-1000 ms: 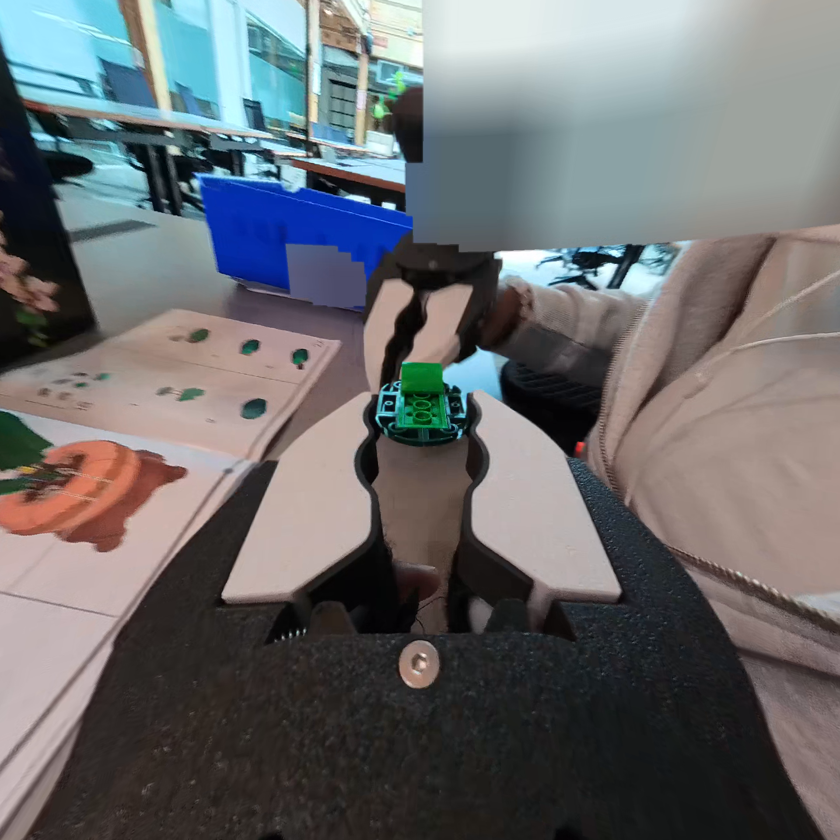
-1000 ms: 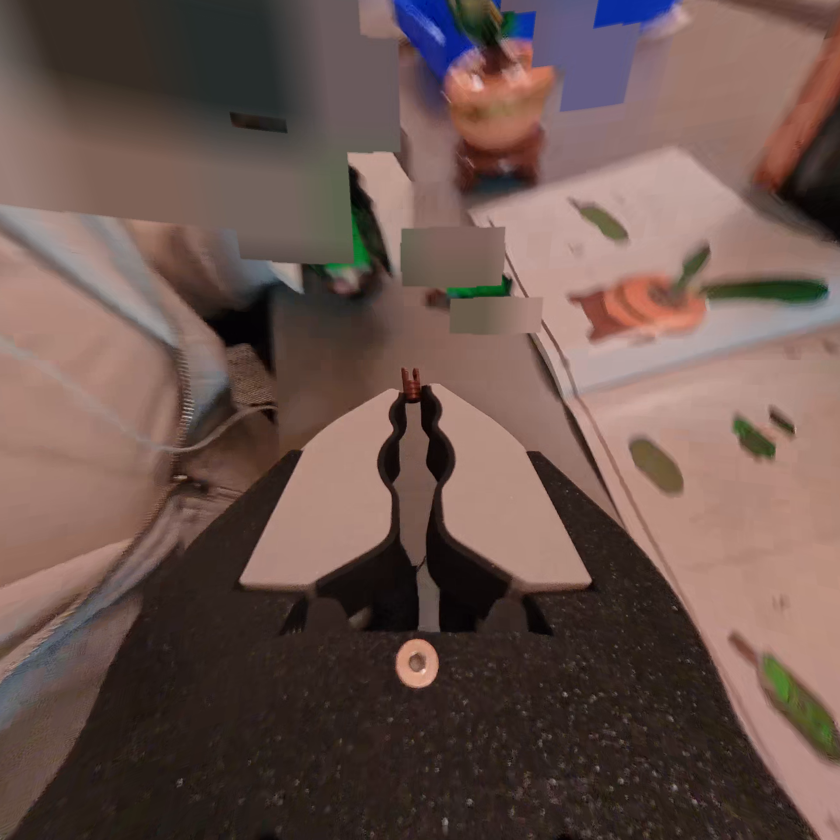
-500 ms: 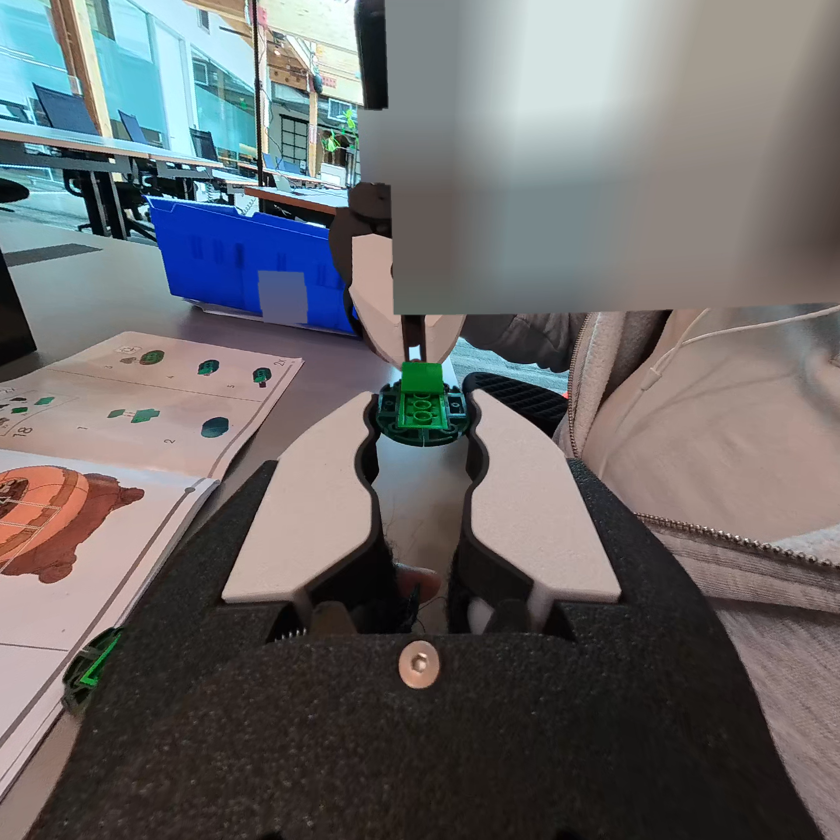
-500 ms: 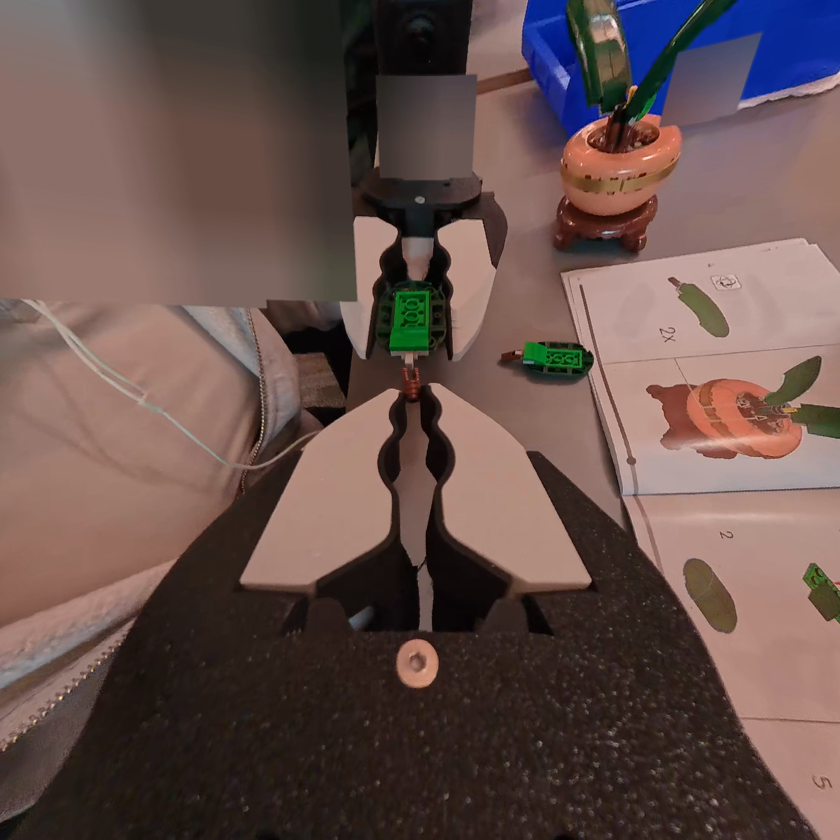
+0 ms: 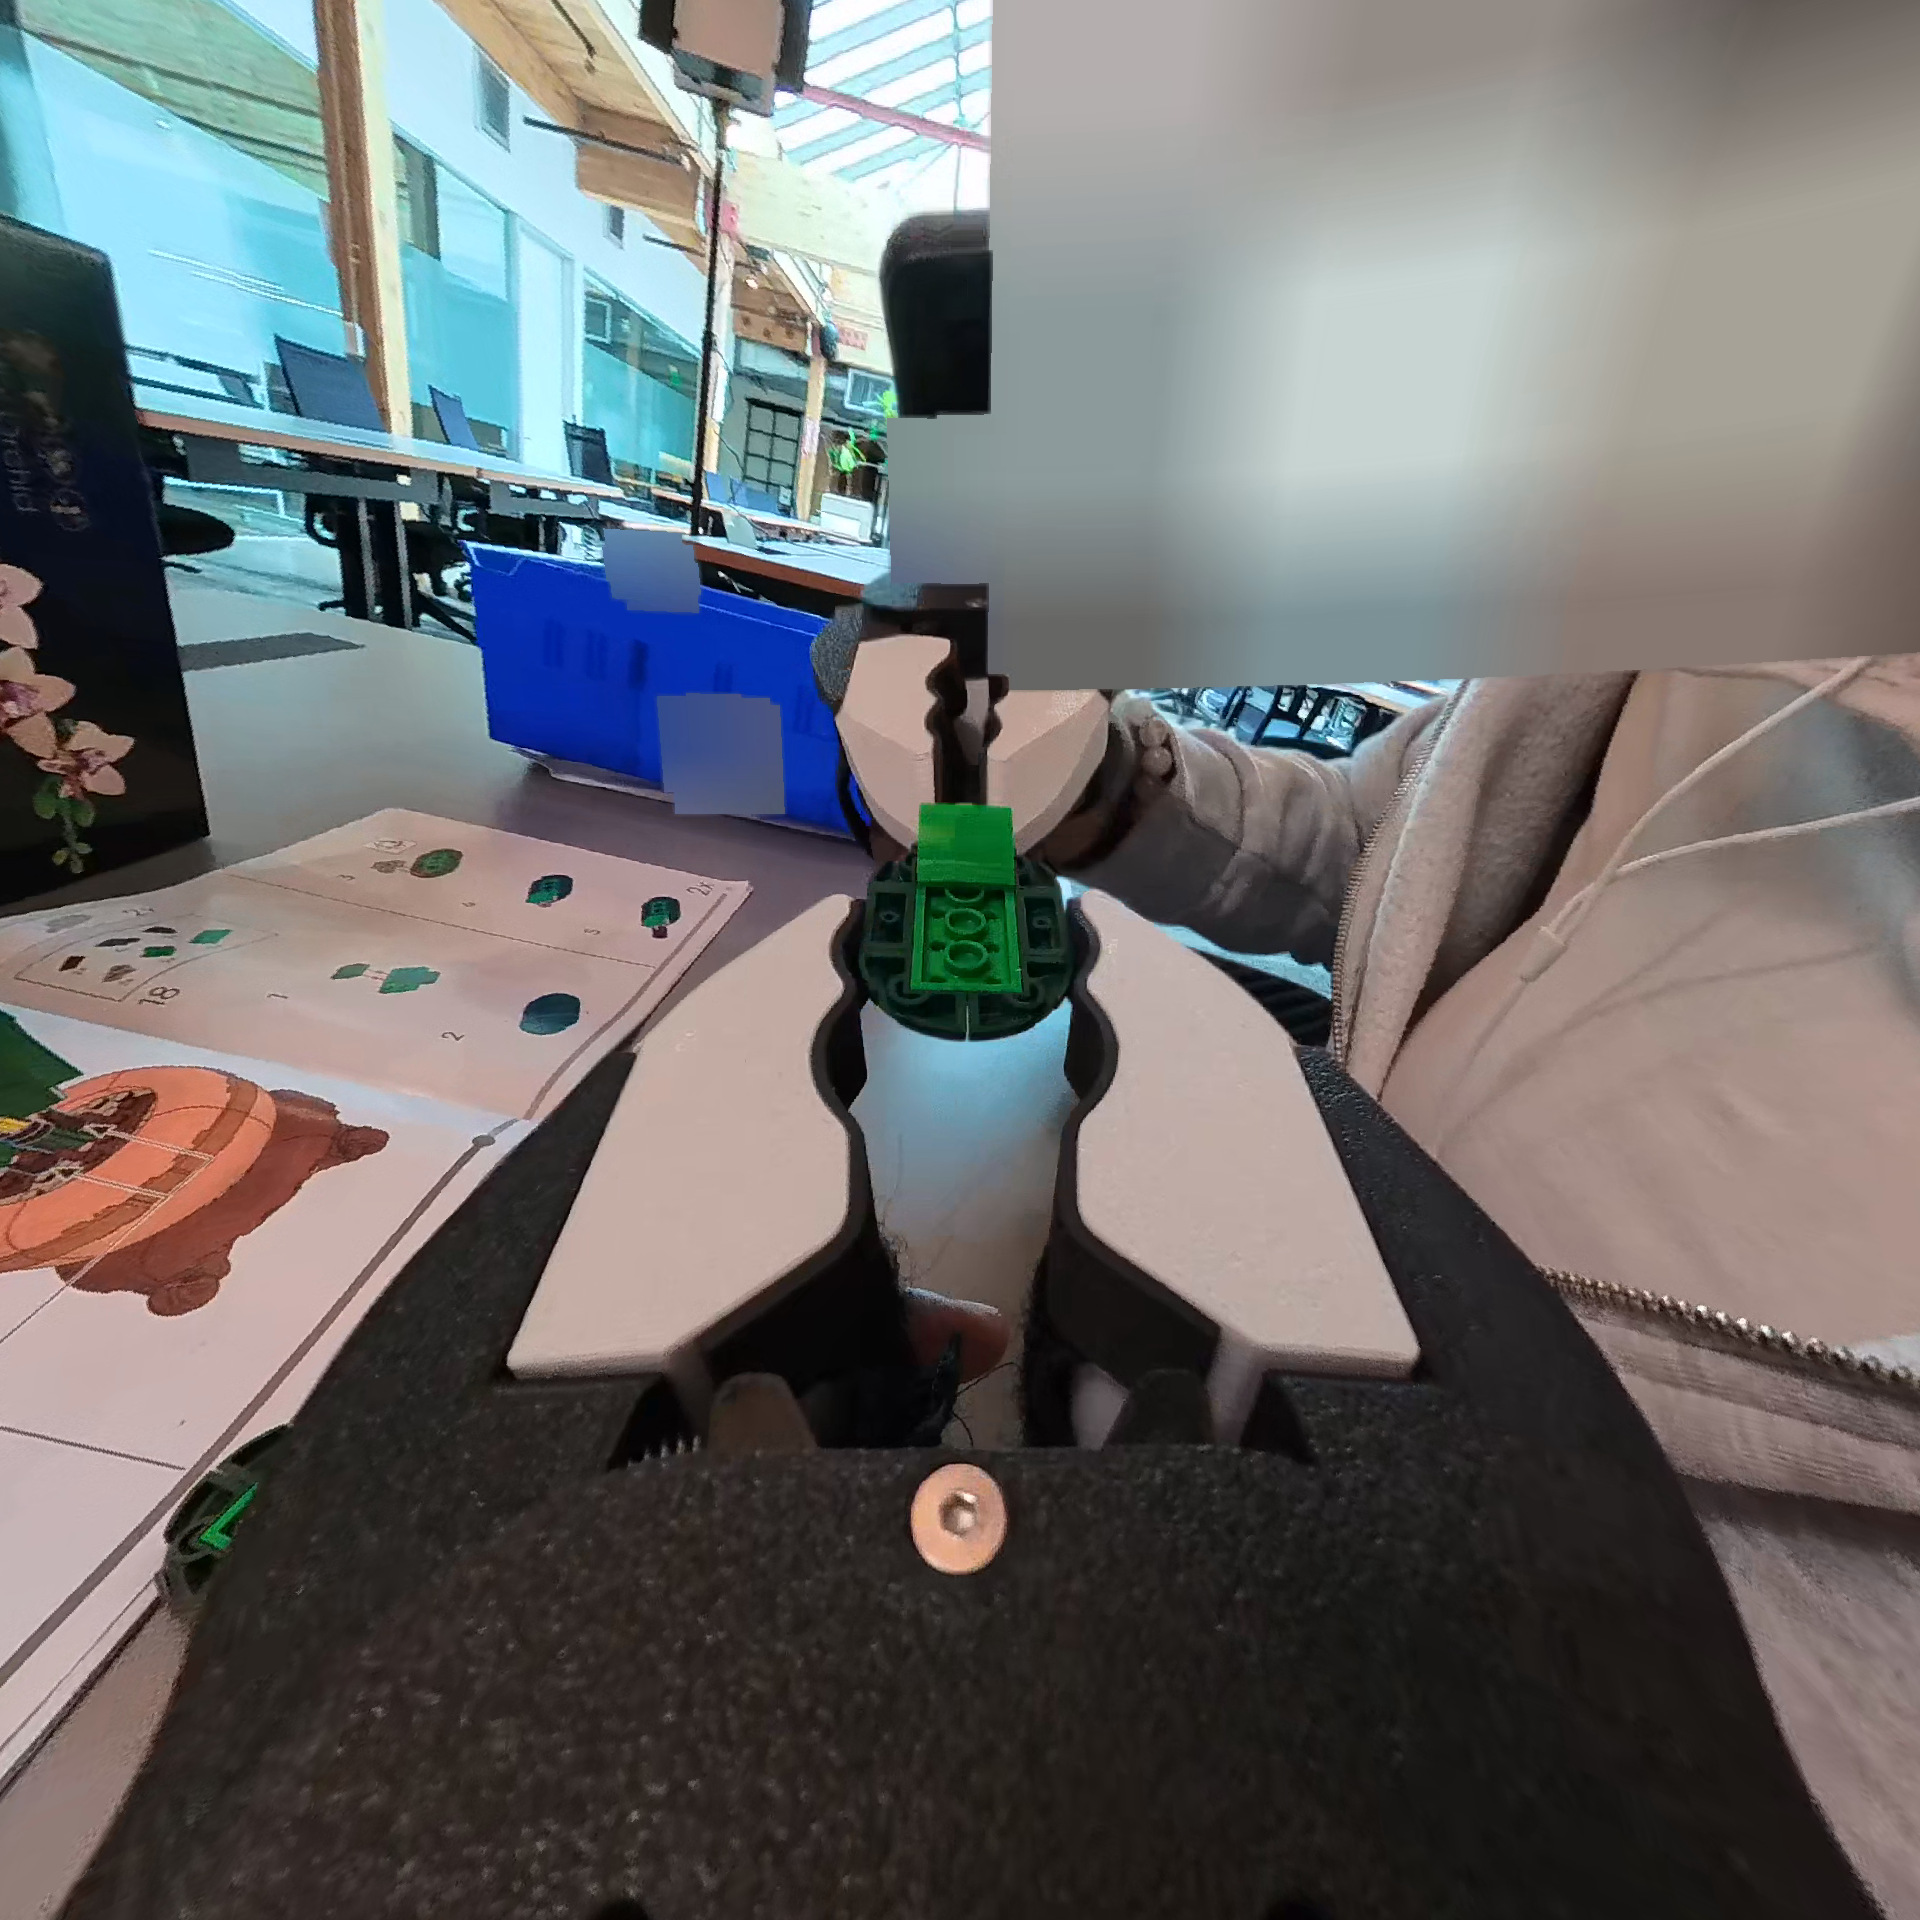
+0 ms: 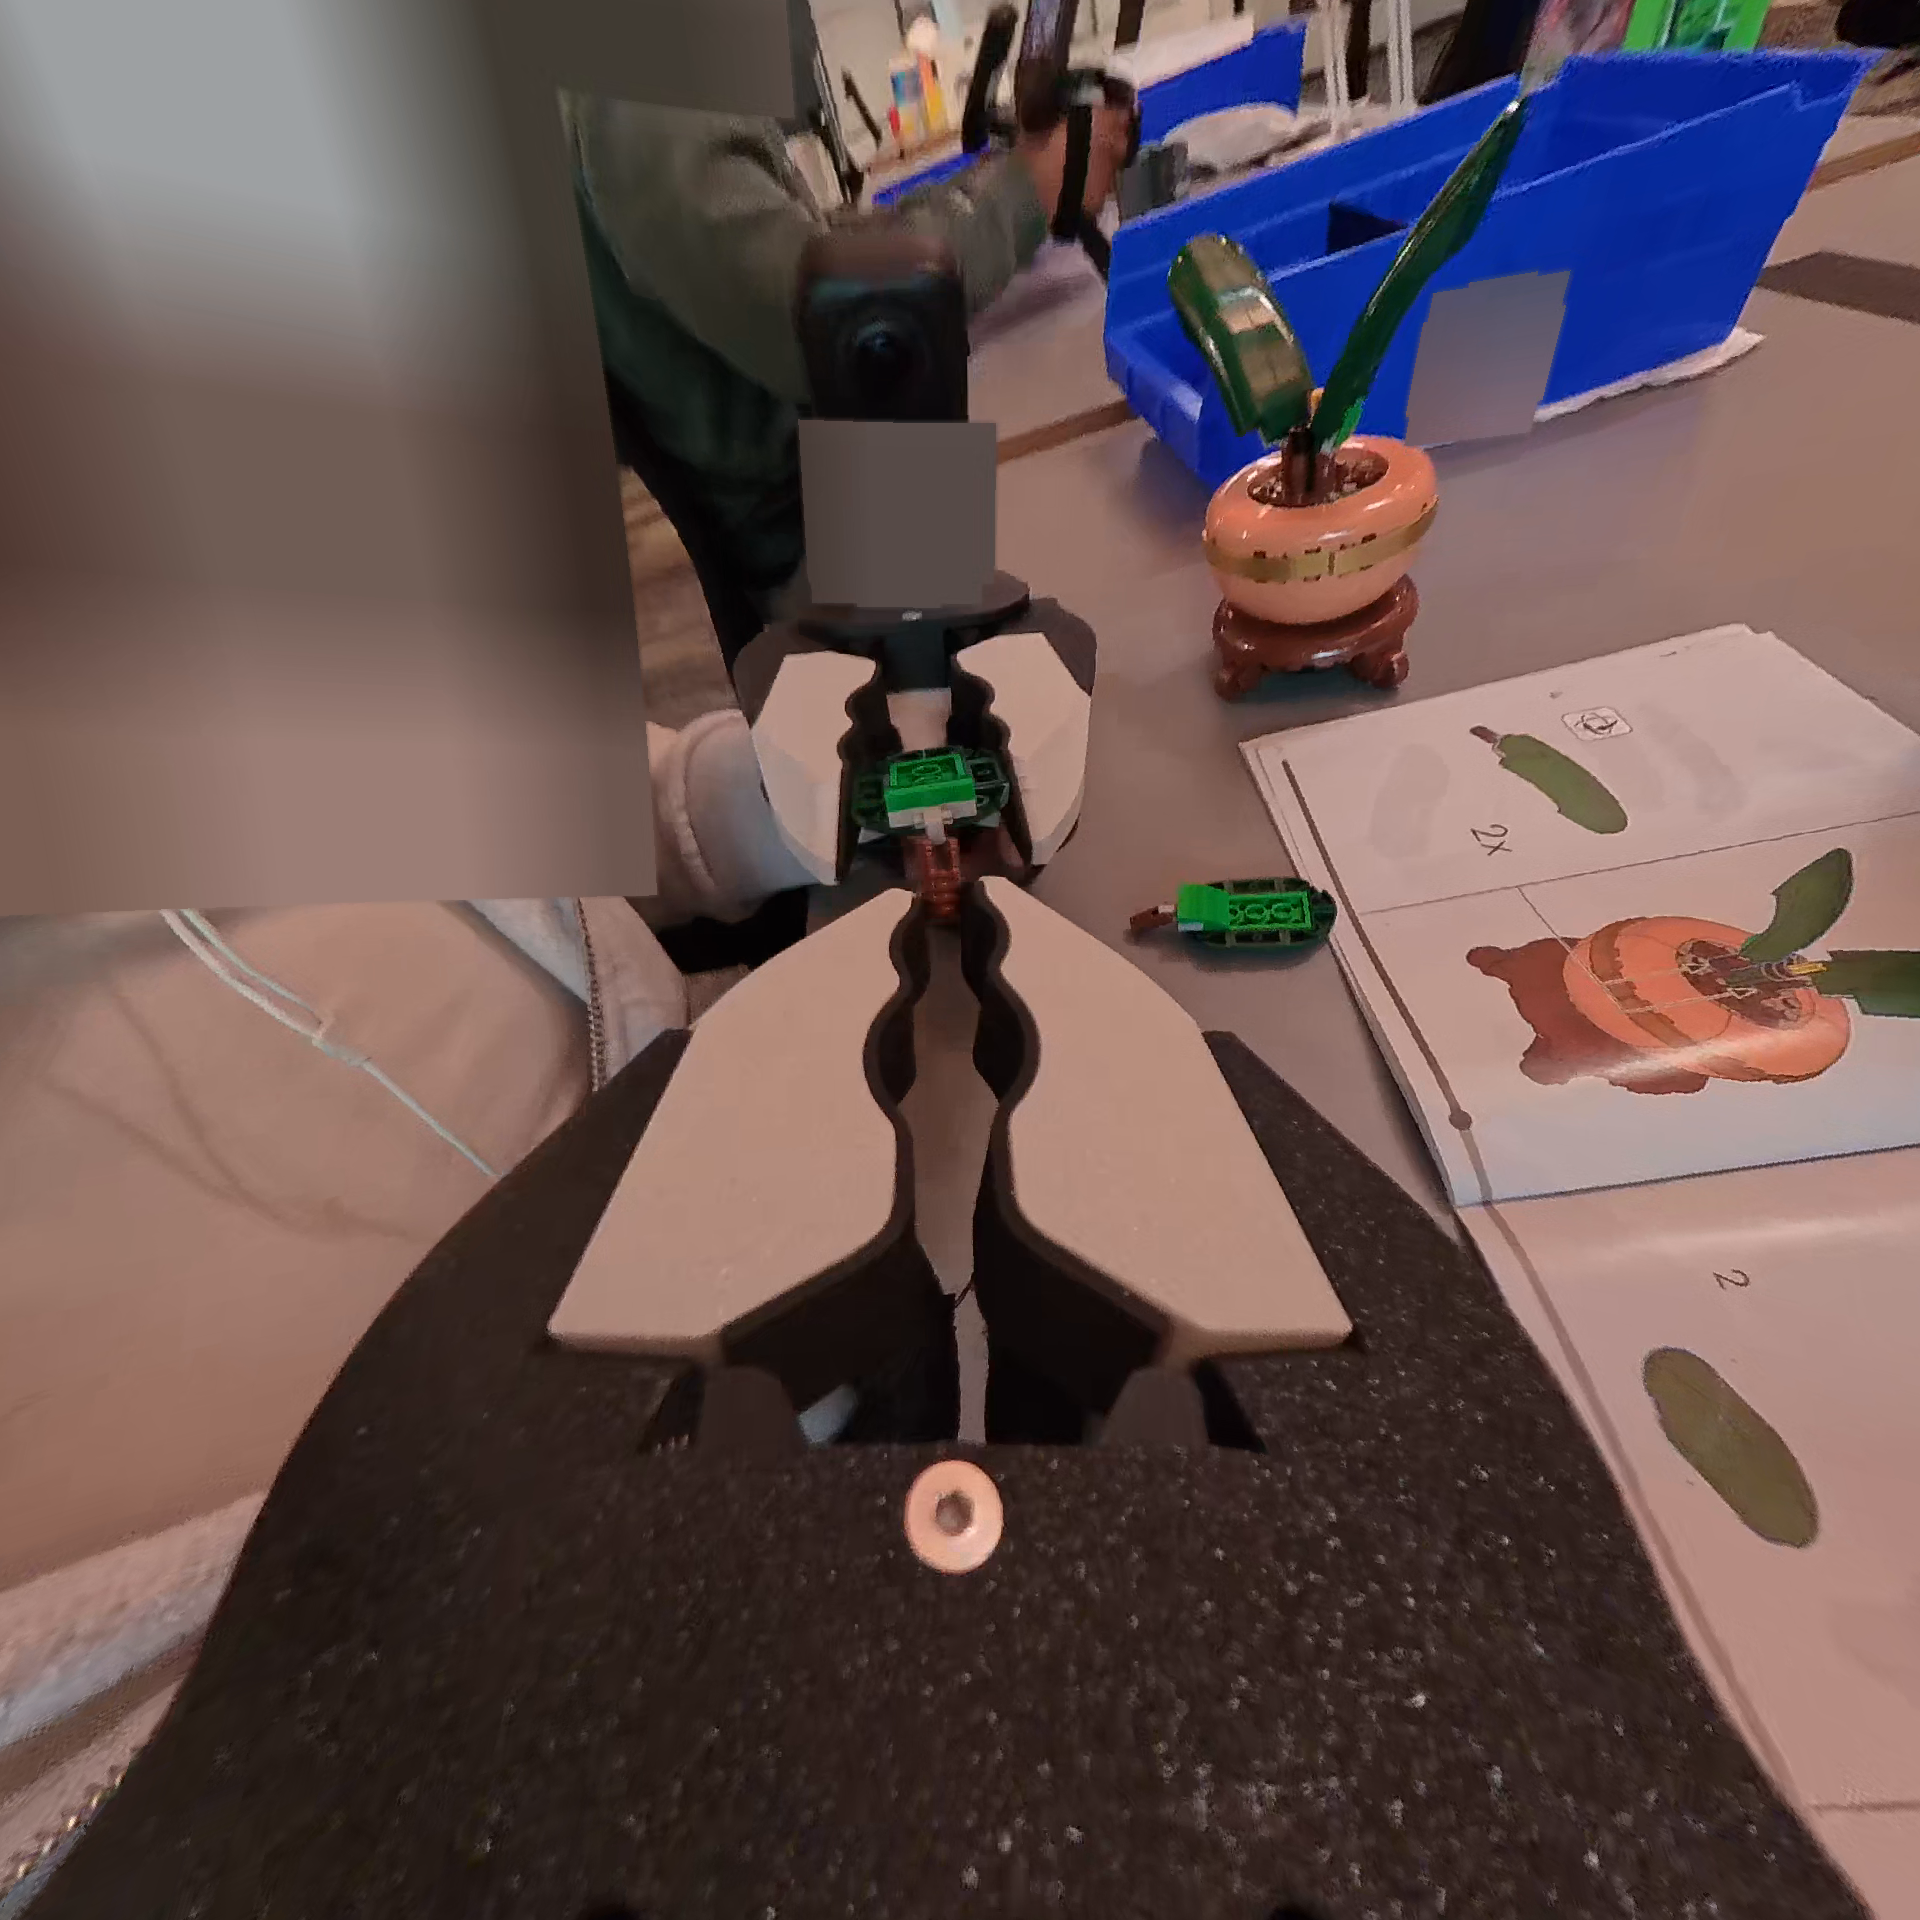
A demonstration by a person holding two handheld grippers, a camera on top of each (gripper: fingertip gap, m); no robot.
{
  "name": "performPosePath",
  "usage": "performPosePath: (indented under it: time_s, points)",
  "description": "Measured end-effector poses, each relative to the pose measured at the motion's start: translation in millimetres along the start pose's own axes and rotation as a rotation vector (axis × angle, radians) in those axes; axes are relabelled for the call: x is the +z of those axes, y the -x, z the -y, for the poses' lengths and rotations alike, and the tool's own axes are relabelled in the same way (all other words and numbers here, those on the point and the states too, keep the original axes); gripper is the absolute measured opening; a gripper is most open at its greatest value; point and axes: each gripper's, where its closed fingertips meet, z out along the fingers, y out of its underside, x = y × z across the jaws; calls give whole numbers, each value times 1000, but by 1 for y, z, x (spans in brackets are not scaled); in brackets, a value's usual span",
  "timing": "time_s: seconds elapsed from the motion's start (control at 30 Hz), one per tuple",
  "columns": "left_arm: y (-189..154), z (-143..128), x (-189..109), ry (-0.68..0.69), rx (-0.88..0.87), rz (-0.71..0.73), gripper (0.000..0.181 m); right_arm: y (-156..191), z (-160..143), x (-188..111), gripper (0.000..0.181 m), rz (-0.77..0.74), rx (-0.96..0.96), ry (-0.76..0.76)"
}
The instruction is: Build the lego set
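My left gripper (image 5: 966, 935) is shut on a dark green oval leaf piece (image 5: 964, 961) with a bright green plate on top, held in the air. It also shows in the right wrist view (image 6: 928, 787) with a small white connector at its near end. My right gripper (image 6: 945, 902) is shut on a small brown ribbed piece (image 6: 940, 883) and holds its tip against that white connector. The two grippers face each other tip to tip. The right gripper shows in the left wrist view (image 5: 966, 758) just behind the leaf.
A second green leaf piece (image 6: 1252, 914) lies on the grey table beside the open instruction booklet (image 6: 1662, 935). A peach flower pot (image 6: 1320, 540) with two leaves stands before a blue bin (image 6: 1507, 187). A black box (image 5: 83, 582) stands far left. The person's torso is close. My left and right fingertips are right by each other. My left gripper's tips are some 20 centimeters from the peach flower pot (image 6: 1320, 540).
My right gripper has swung round and moved in toward the left gripper, bringing the brown piece up to the leaf's white end. The left gripper has kept its hold.
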Motion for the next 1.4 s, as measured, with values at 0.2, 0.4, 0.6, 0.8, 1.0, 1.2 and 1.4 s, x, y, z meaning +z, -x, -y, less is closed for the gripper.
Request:
performPosePath:
  time_s: [0.2,0.4,0.6,0.8,1.0,1.2,1.4]
  points:
    - [3,0,0,3,9,33,34,-4,1,0,6,-20,26,-83]
    - [2,-7,3,79,68,53,34,-4,3,-6,6,-29,-88,-30]
    - [7,-5,2,77,98,99,34,-20,-13,-9,6,-56,-5,15]
    - [12,-4,-3,105,113,132,35,-52,-89,-13,6,-271,-174,434]
    - [8,-5,-1,122,136,124,34,-57,-97,-18,23,-267,-201,543]
    - [10,-5,-2,121,165,143,35,-64,-89,-29,24,-301,-203,536]
    - [13,-7,-2,141,206,181,35,-39,-54,-12,14,-166,30,247]
